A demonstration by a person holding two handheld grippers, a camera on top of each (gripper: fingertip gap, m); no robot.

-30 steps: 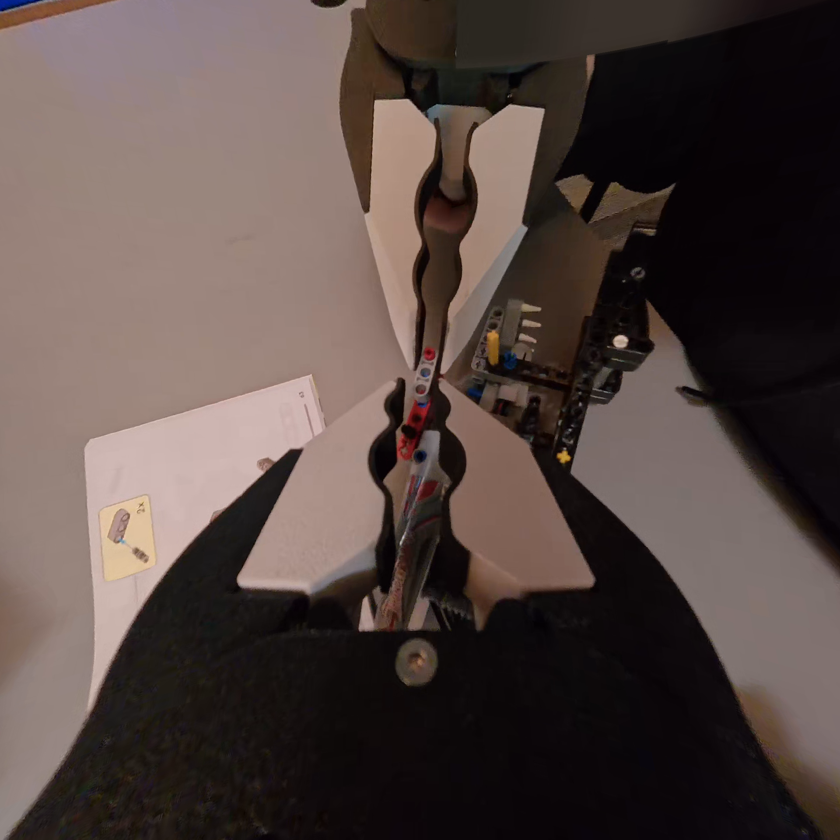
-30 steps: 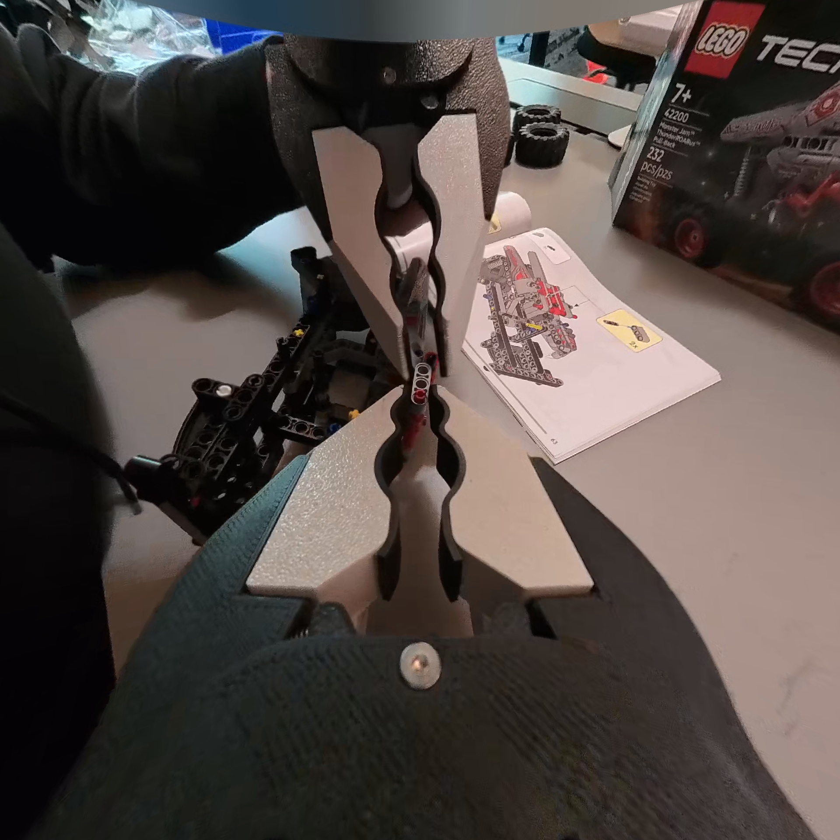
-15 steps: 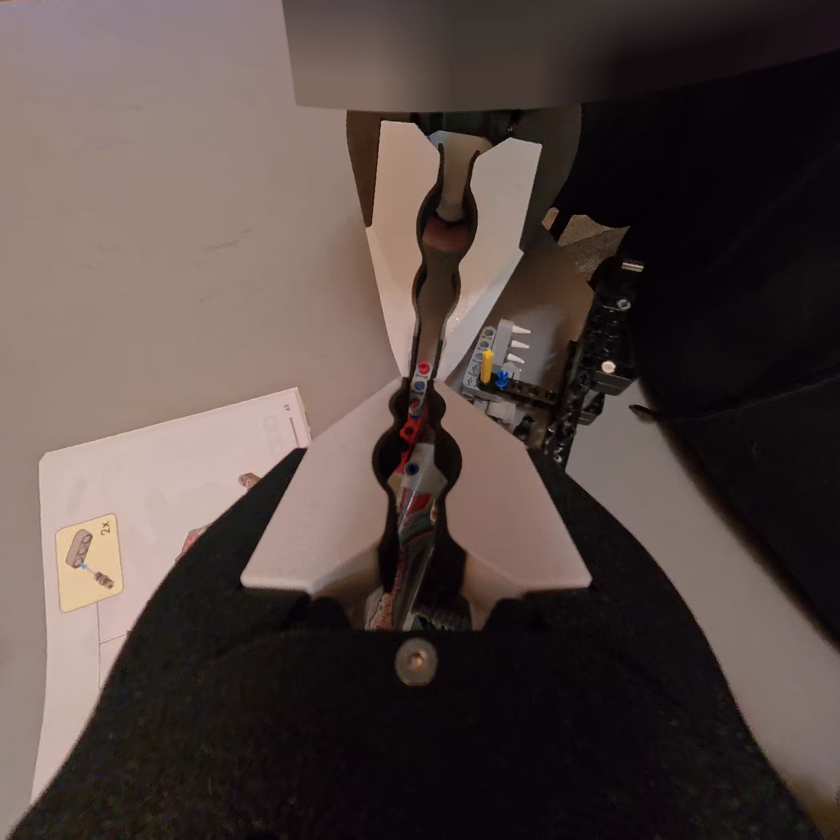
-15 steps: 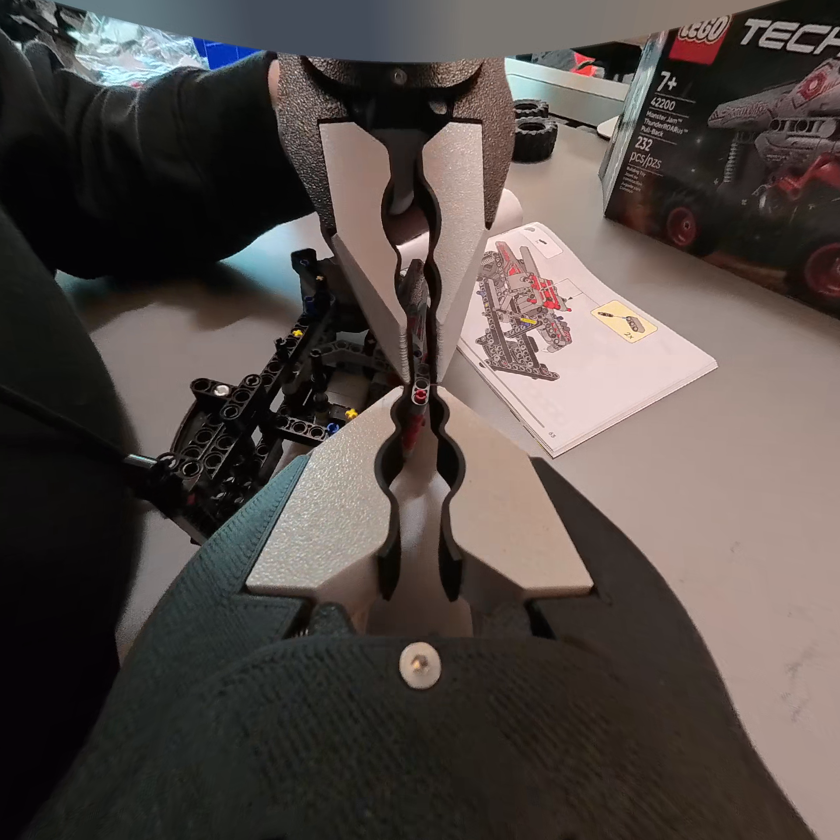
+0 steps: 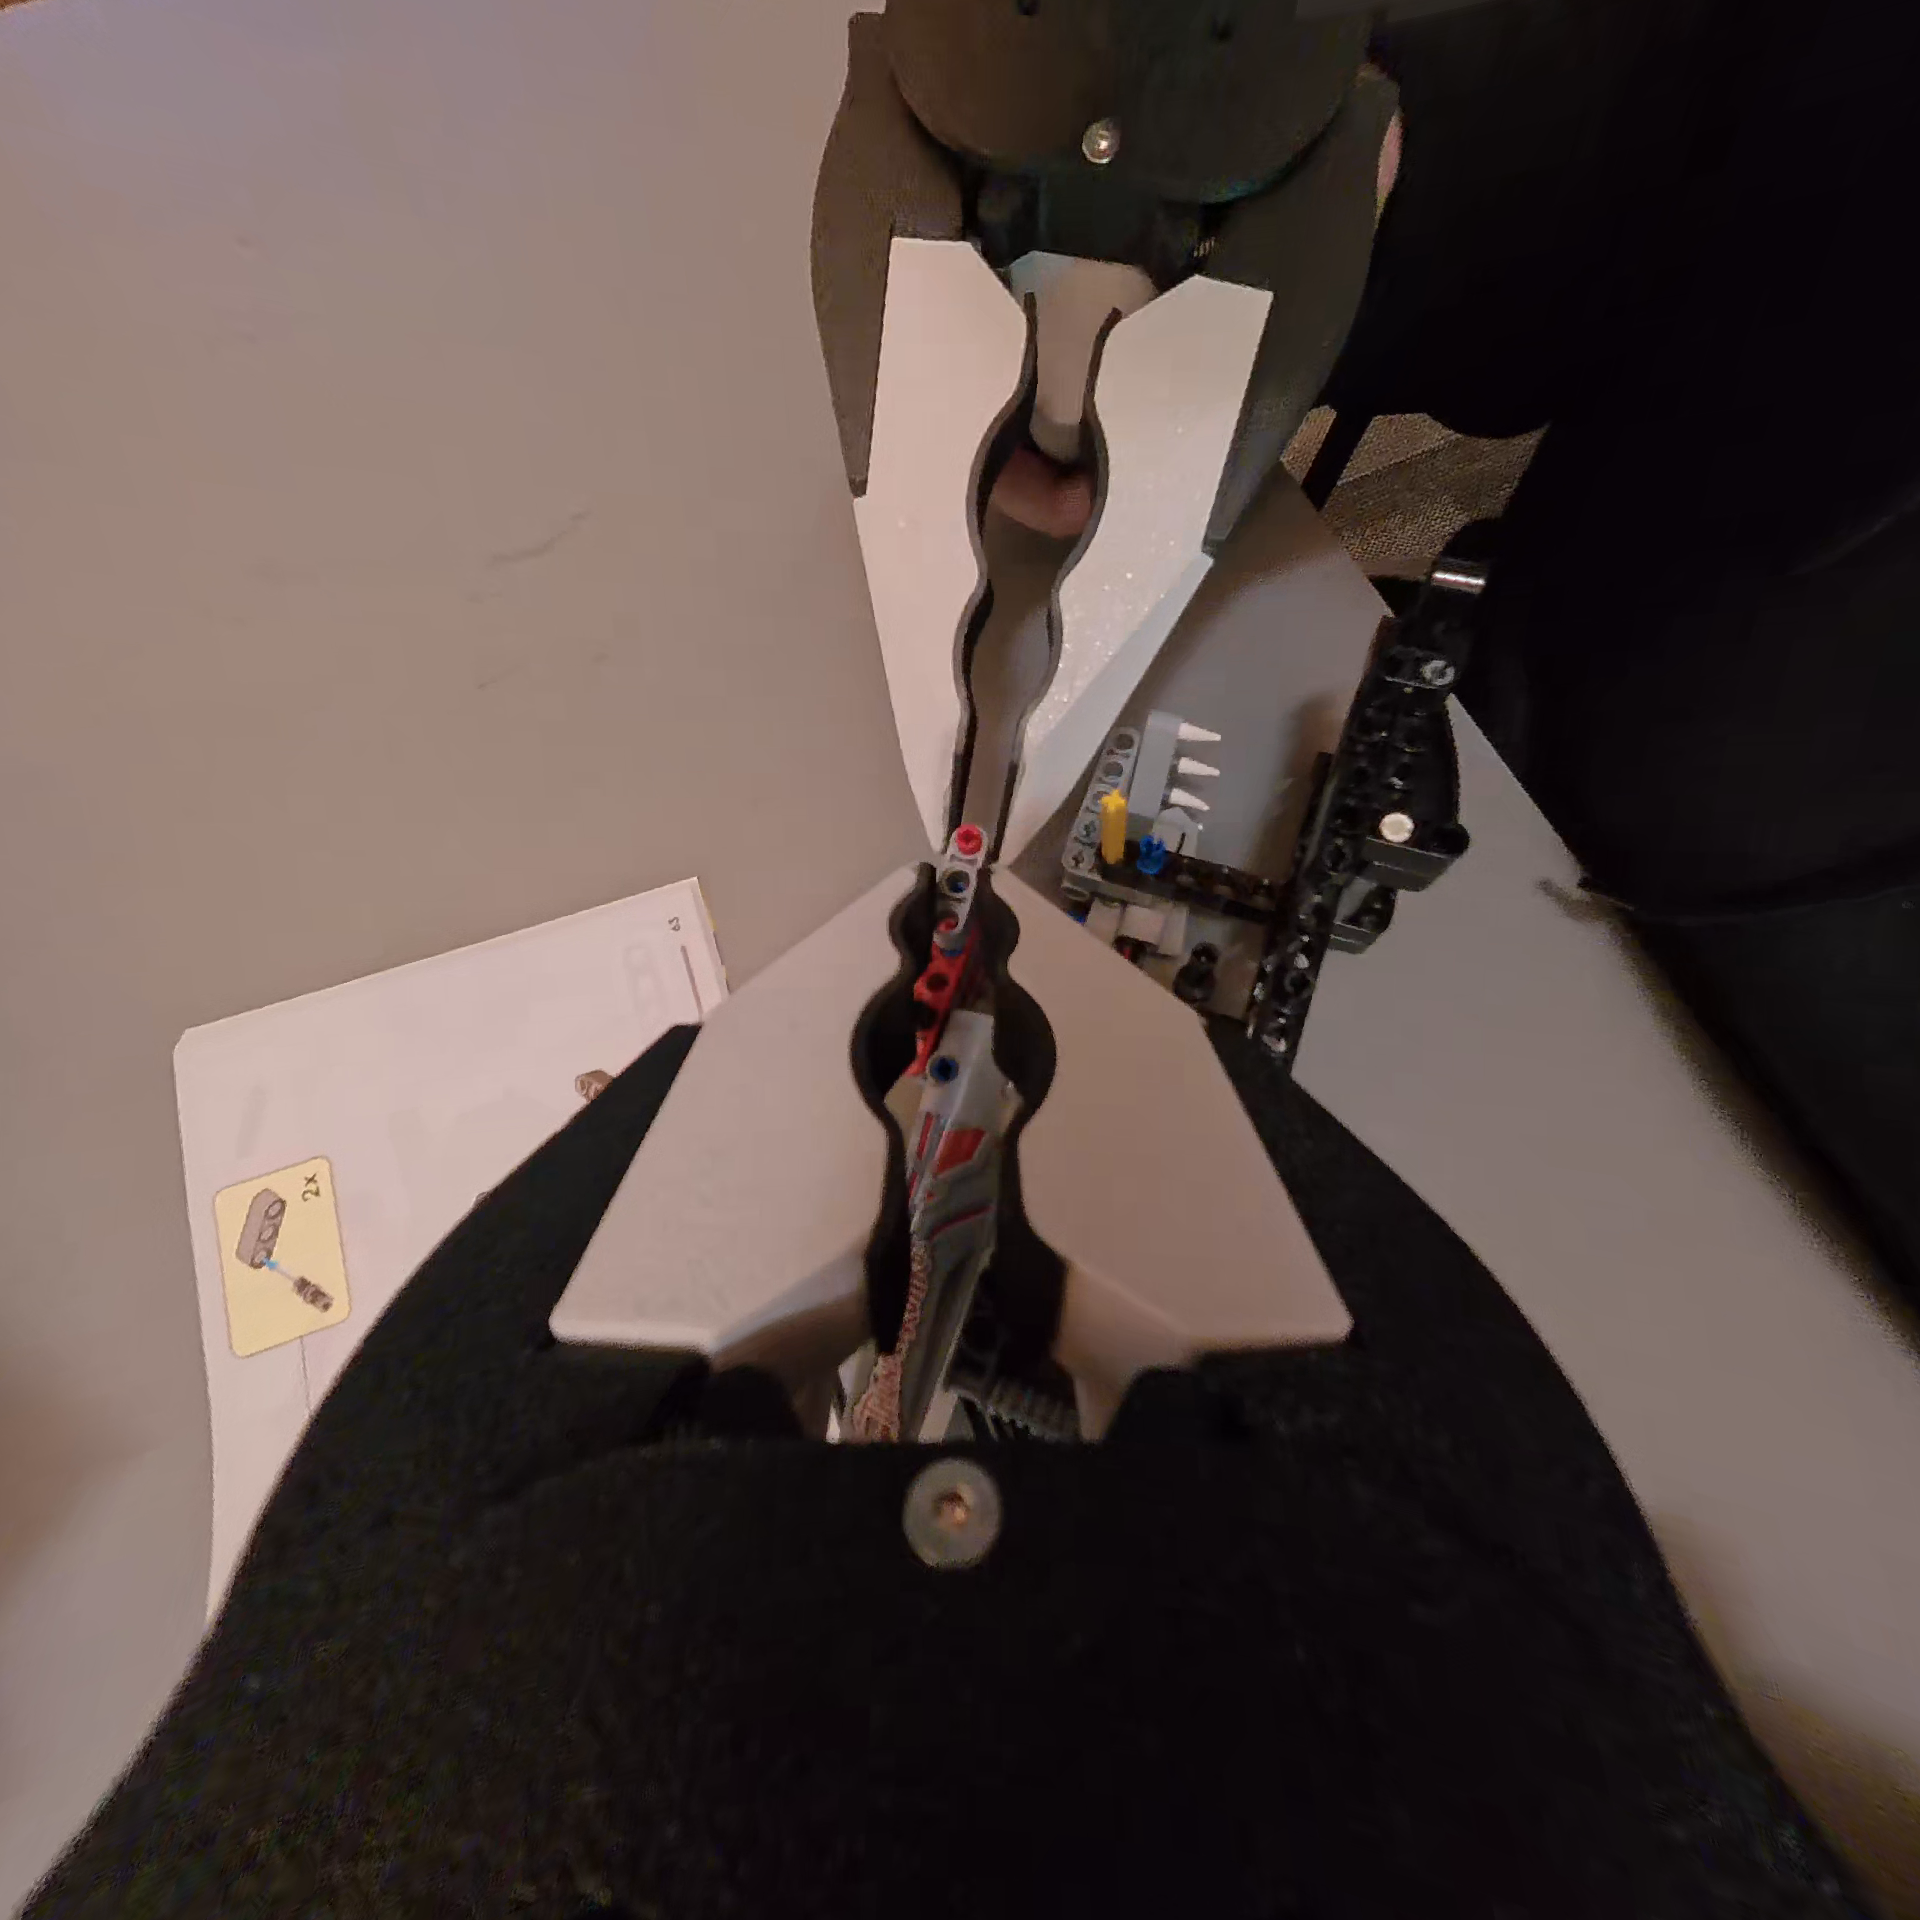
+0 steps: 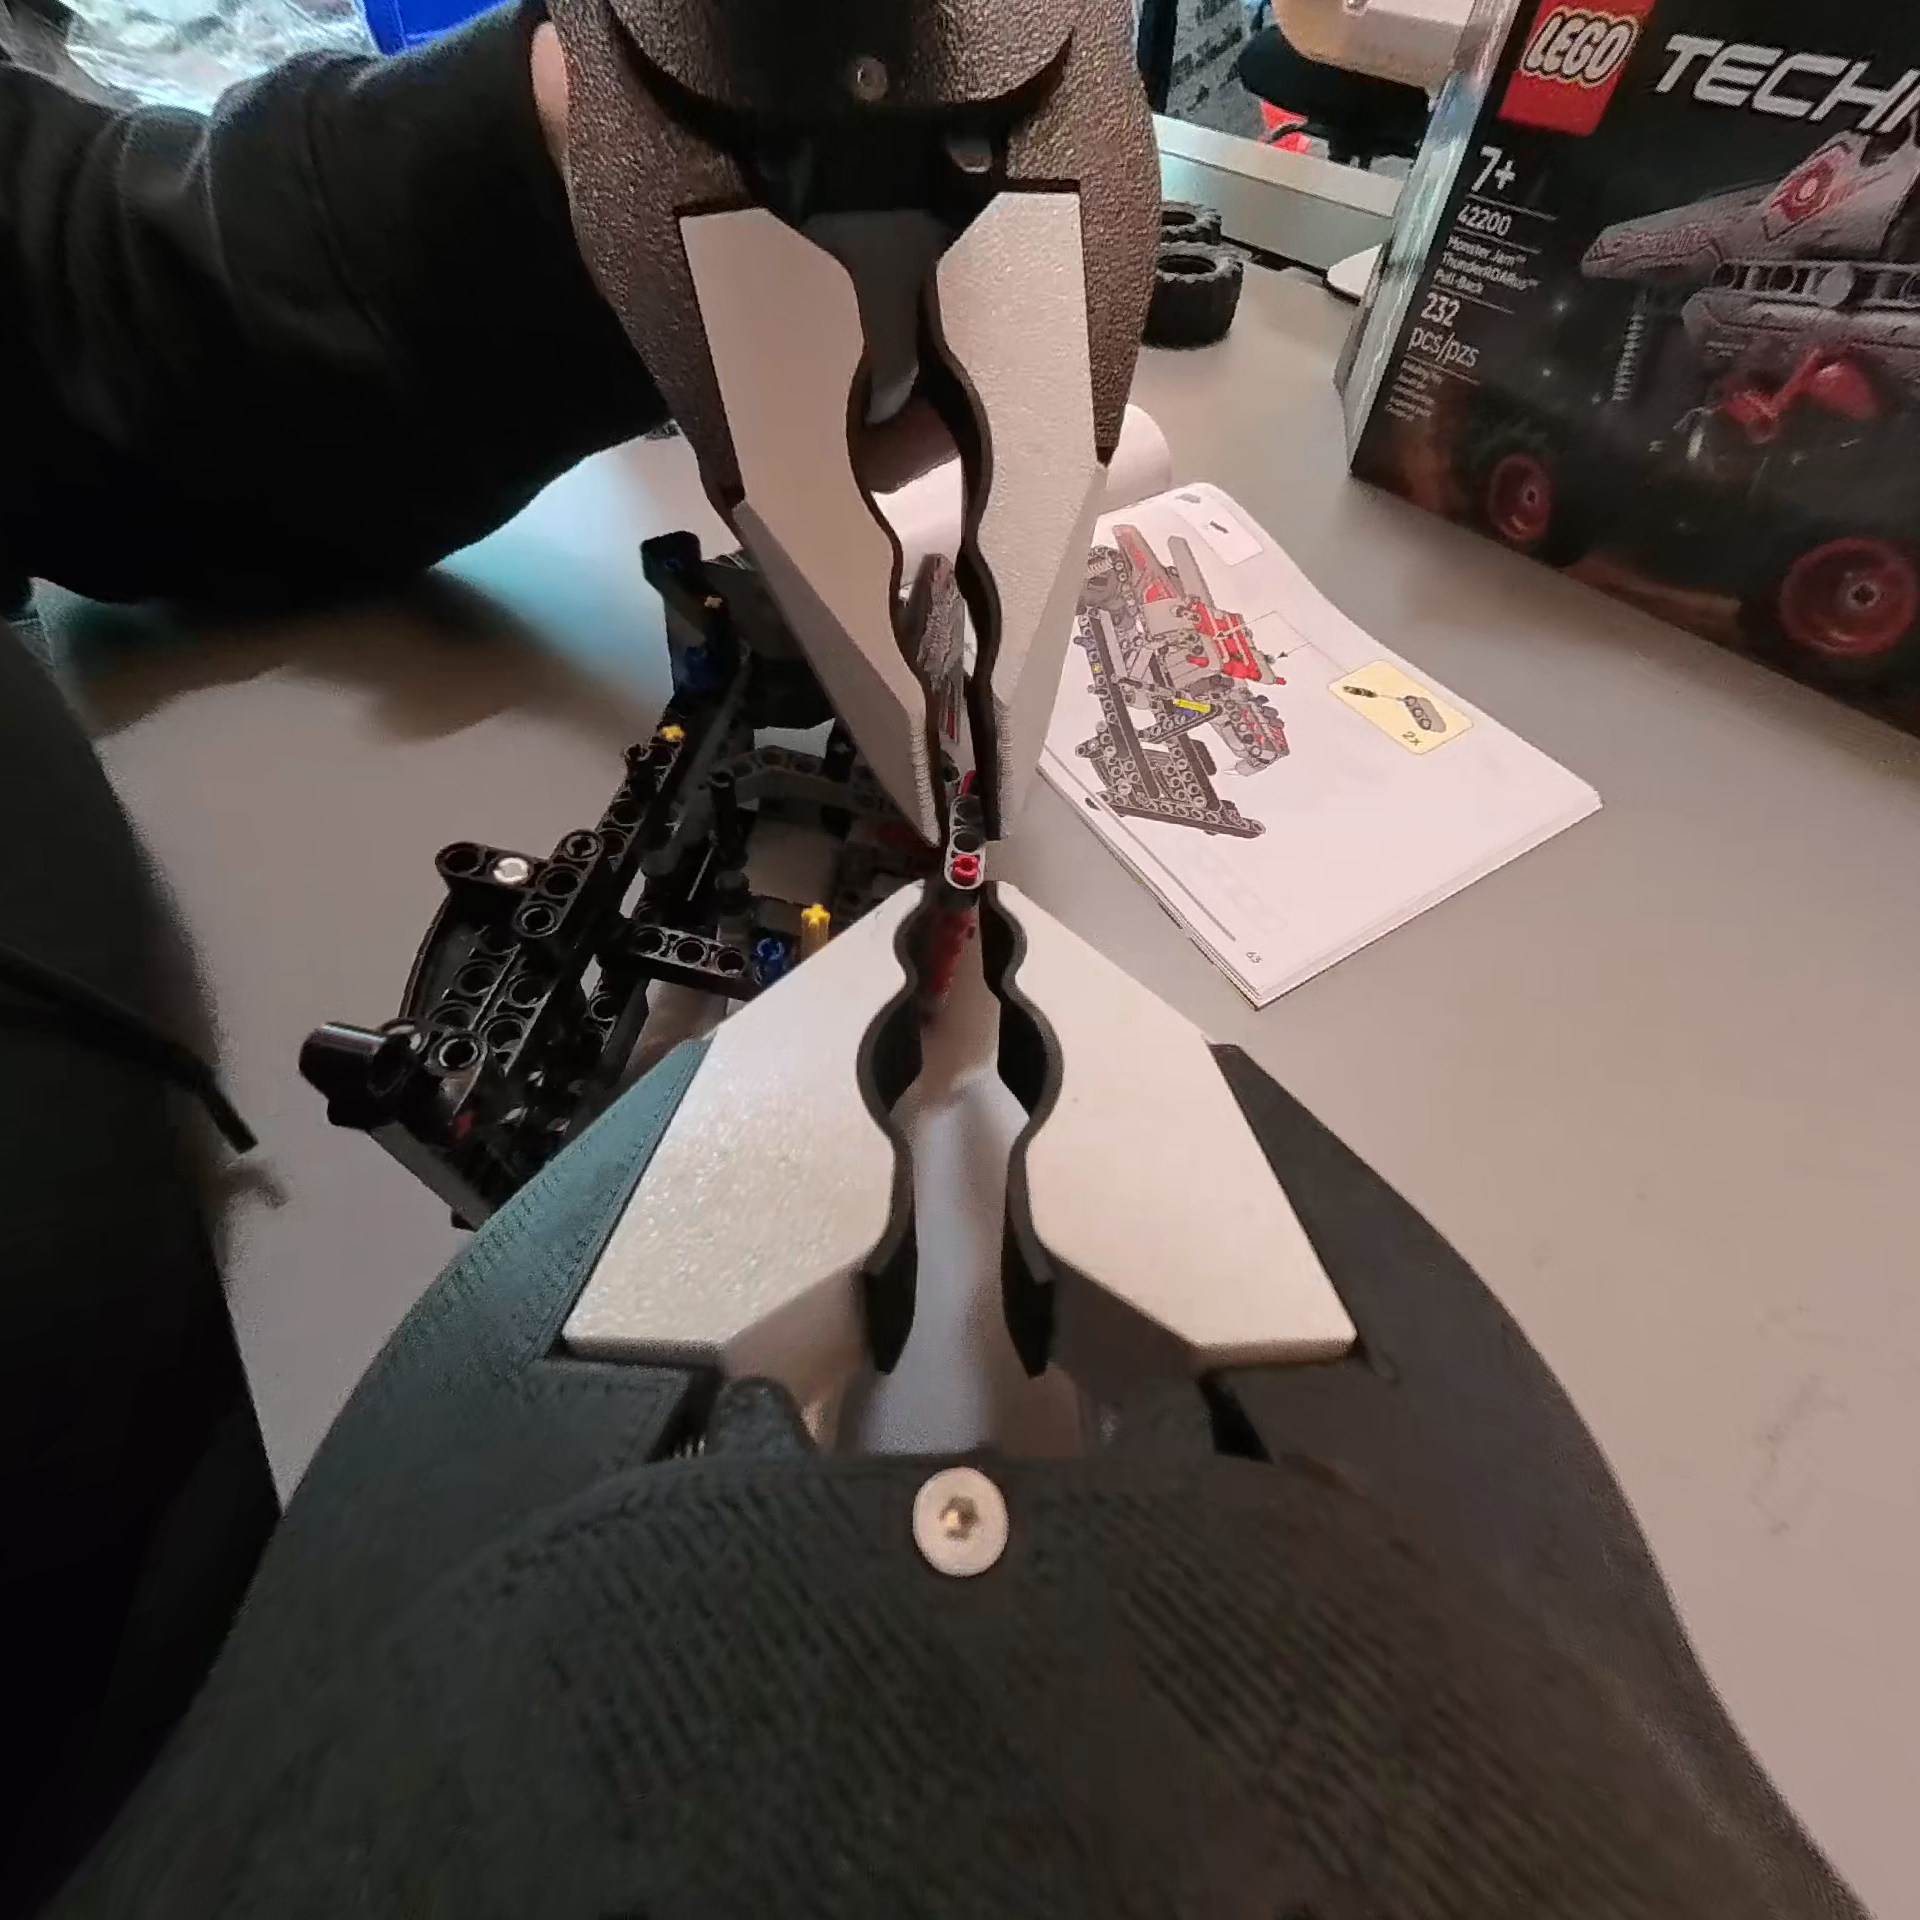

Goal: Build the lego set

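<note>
Both grippers, left (image 5: 961,883) & right (image 6: 961,914), clamp one lego piece (image 5: 951,1122) tip-to-tip; press straight, w/o twisting.

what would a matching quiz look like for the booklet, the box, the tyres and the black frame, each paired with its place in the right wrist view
Things:
1 instruction booklet
2 set box
3 black tyres
4 black frame

Places:
a upright at the far right edge
b lying open on the table, right of centre
c on the table, left of centre
d at the back, just left of the box

Pairs: 1-b, 2-a, 3-d, 4-c
</note>
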